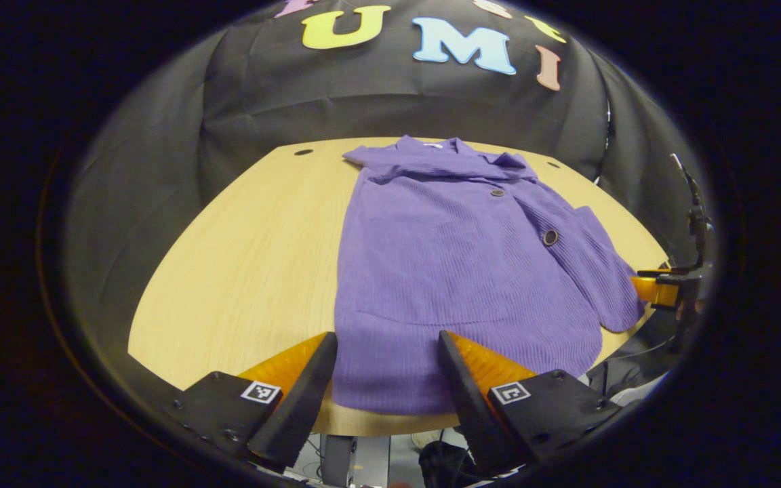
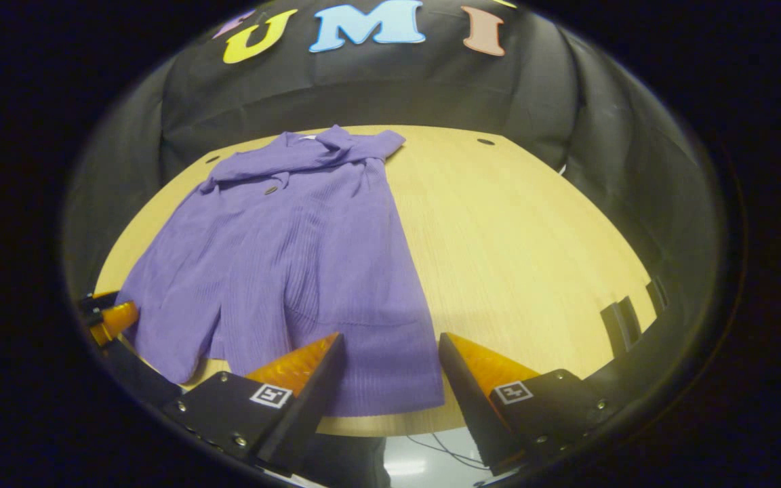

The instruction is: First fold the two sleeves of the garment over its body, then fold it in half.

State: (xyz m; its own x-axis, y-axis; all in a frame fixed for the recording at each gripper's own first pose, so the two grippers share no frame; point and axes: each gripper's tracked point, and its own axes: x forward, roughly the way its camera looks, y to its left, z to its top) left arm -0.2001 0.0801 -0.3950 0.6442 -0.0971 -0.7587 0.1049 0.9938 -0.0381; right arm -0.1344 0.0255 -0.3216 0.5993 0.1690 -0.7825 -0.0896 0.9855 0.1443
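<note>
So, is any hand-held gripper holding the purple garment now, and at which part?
Nothing is held. The left hand-held gripper and right hand-held gripper both stand open near the purple garment's hem.

A: What's hidden on the garment [image 1: 458,271]?
B: Its hem, partly, behind the left gripper [image 1: 387,379] fingers; in the right gripper view the right gripper [image 2: 390,379] covers the hem too.
A: And the other gripper [image 1: 662,288] beside the garment?
B: Cut off at the edge; jaws can't be judged there.
A: Buttons [image 1: 550,237]?
B: Too small for detail.

Pale wooden table [image 1: 241,257]; black cloth wall [image 1: 363,102] behind it.
</note>
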